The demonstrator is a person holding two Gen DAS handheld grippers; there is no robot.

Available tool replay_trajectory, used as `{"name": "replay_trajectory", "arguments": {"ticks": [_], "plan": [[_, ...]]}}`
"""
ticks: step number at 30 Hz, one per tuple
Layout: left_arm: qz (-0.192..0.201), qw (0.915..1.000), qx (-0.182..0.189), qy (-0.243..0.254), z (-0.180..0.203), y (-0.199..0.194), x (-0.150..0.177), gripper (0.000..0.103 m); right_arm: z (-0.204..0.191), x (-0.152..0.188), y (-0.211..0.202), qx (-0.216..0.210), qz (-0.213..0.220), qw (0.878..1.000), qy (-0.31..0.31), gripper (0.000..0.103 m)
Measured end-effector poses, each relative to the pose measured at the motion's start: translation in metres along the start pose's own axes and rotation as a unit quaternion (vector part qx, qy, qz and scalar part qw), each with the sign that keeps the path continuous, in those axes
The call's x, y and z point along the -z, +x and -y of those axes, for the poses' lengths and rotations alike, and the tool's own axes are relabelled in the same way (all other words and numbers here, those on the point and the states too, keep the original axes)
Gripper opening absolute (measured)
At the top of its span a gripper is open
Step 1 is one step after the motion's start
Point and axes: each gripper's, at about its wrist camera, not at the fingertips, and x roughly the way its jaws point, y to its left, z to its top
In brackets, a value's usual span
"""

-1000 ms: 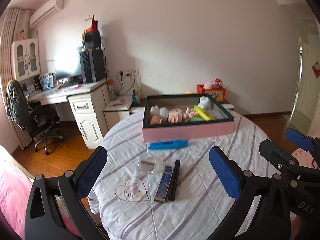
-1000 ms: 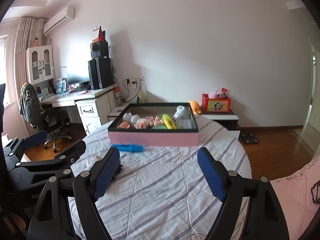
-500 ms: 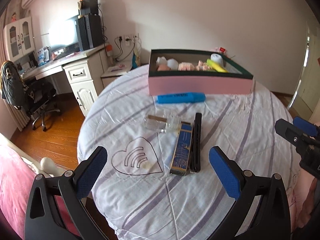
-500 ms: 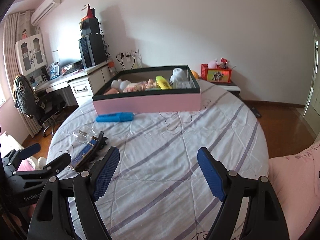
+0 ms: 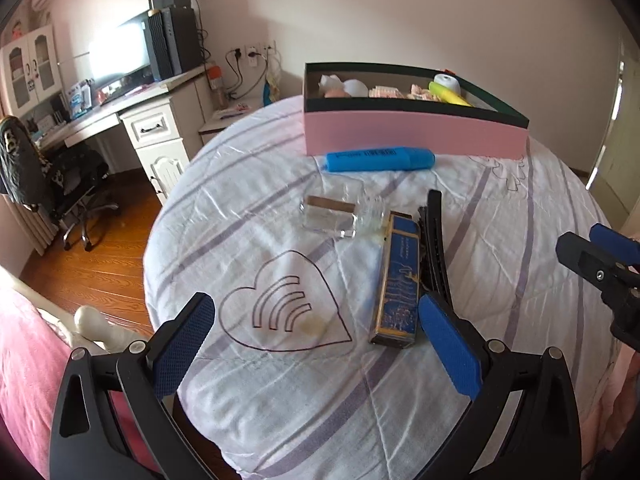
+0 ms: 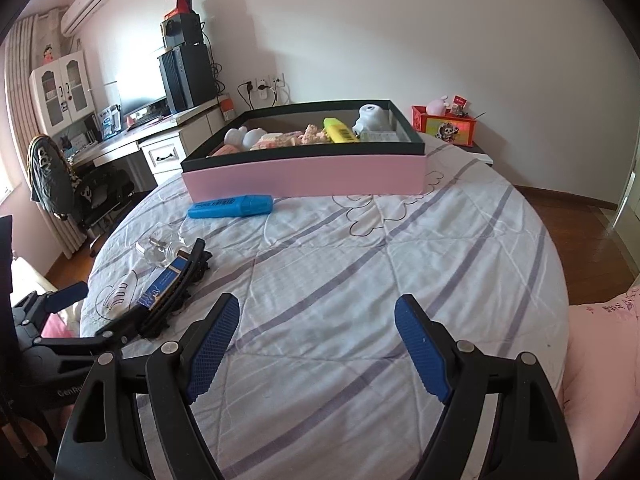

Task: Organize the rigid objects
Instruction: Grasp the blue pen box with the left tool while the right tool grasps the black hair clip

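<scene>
On the round table's striped cloth (image 5: 280, 380) lie a blue highlighter (image 5: 379, 159) (image 6: 231, 205), a clear glass bottle (image 5: 340, 216) (image 6: 158, 249), a blue and gold box (image 5: 396, 280) (image 6: 162, 282) and a black hair clip (image 5: 434, 240) (image 6: 188, 276). Behind them stands a pink box with a dark rim (image 5: 412, 132) (image 6: 304, 176), holding several small items. My left gripper (image 5: 316, 344) is open, low over the heart print (image 5: 284, 308), its right finger near the blue and gold box. My right gripper (image 6: 316, 344) is open over bare cloth.
A desk (image 5: 120, 120) with a monitor and a draped office chair (image 5: 44, 176) stand left of the table. A red box (image 6: 446, 126) sits on a low stand behind. Pink bedding (image 6: 600, 360) borders the table's right side. Wooden floor (image 5: 100, 256) surrounds it.
Both grippers have come down and tipped toward the table. The loose items now sit closer and larger in the left wrist view. Both pairs of jaws stayed as wide as before.
</scene>
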Motion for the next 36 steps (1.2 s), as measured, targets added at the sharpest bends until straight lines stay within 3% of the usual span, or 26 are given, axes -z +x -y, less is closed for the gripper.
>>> {"name": "replay_trajectory", "arguments": {"ticks": [4,9,10,11,13,20,27,29,30,32,33,36], "plan": [[-0.006,0.9999,0.012,0.007,0.006,0.008,-0.002,0.099,-0.001,0.001,0.004,0.002,-0.007,1.000,-0.003,0.082],[-0.009,0.9992,0.035,0.018,0.018,0.018,-0.007,0.065,-0.001,0.002,0.007,0.003,-0.013,1.000,-0.003,0.082],[-0.006,0.9989,0.041,0.021,0.020,0.017,-0.008,0.054,-0.001,0.002,0.007,0.003,-0.014,1.000,-0.003,0.082],[-0.004,0.9983,0.054,0.022,0.021,0.015,-0.008,0.034,-0.002,0.002,0.008,0.001,-0.014,1.000,-0.004,0.082],[0.000,0.9976,0.065,0.021,0.023,0.010,-0.006,0.020,-0.005,0.002,0.009,-0.002,-0.016,1.000,-0.006,0.082],[0.016,0.9966,0.081,0.000,0.003,-0.015,-0.002,0.020,-0.038,-0.001,0.011,-0.038,-0.021,0.999,-0.028,0.082],[0.015,0.9980,0.056,-0.026,-0.029,-0.020,0.001,0.021,-0.069,-0.007,0.041,-0.081,-0.056,0.995,-0.027,0.081],[0.011,0.9981,0.051,-0.031,-0.033,-0.016,0.000,0.021,-0.075,-0.006,0.051,-0.087,-0.064,0.994,-0.031,0.068],[0.010,0.9981,0.052,-0.031,-0.034,-0.015,0.000,0.021,-0.077,-0.005,0.057,-0.082,-0.074,0.993,-0.033,0.048],[0.005,0.9982,0.053,-0.029,-0.032,-0.010,0.000,0.021,-0.079,-0.003,0.060,-0.068,-0.067,0.995,-0.040,0.034],[0.004,0.9982,0.054,-0.026,-0.031,-0.009,0.000,0.021,-0.078,-0.003,0.060,-0.072,-0.067,0.994,-0.043,0.020],[0.001,0.9979,0.062,-0.021,-0.023,-0.005,-0.002,0.021,-0.071,-0.001,0.058,-0.071,-0.061,0.995,-0.035,0.018]]}}
